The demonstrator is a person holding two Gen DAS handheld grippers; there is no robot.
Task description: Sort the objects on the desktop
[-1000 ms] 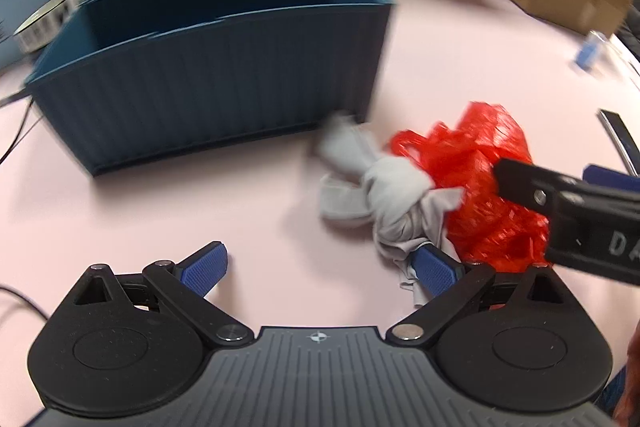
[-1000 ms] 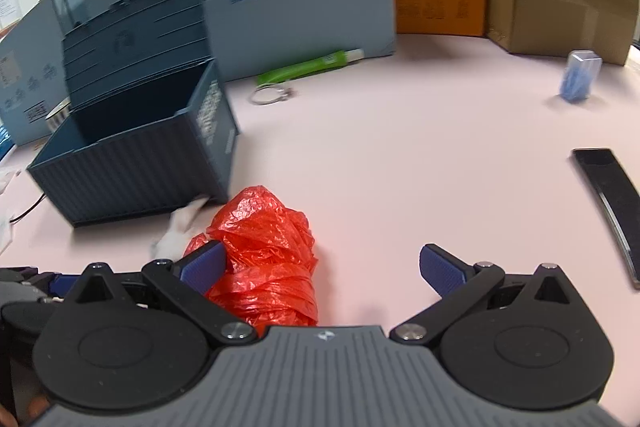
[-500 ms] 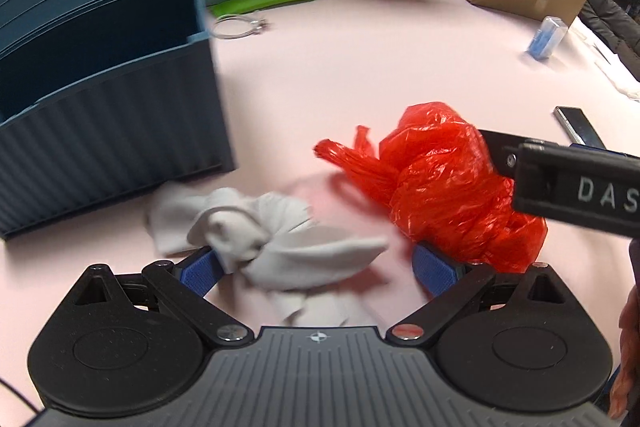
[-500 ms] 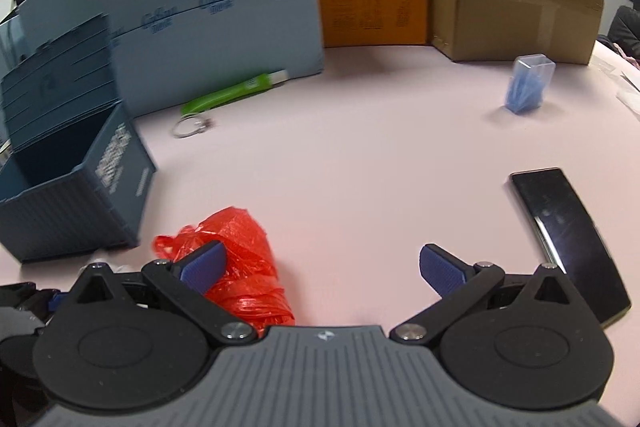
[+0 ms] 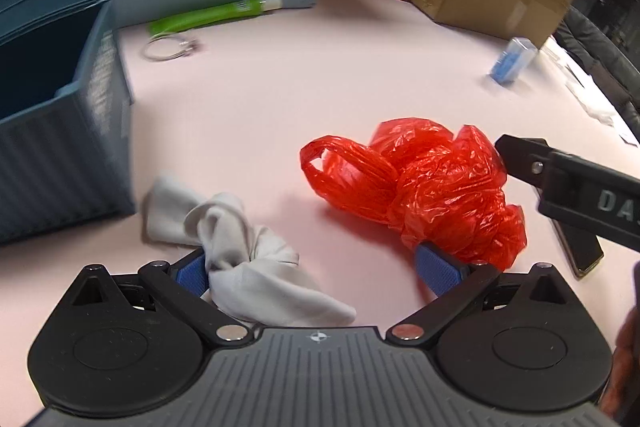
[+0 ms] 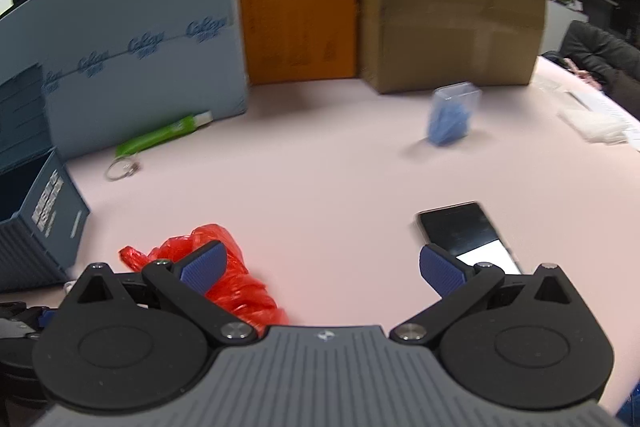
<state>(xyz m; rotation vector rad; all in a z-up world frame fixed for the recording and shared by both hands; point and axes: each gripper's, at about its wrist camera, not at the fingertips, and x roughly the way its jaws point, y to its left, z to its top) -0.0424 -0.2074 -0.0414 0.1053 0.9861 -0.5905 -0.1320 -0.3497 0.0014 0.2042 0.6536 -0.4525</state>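
Dark blue bin [image 5: 60,163] with blurred white print, grey cloth [image 5: 248,267] against open left gripper [image 5: 316,269], red plastic bag [image 5: 420,187] between both grippers, "DA" on open right gripper [image 6: 322,265], black phone [image 6: 464,231] by its right finger.

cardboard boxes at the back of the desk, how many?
2: an orange box beside the blue divider, and a brown box touching its right side. Others may be hidden out of frame.
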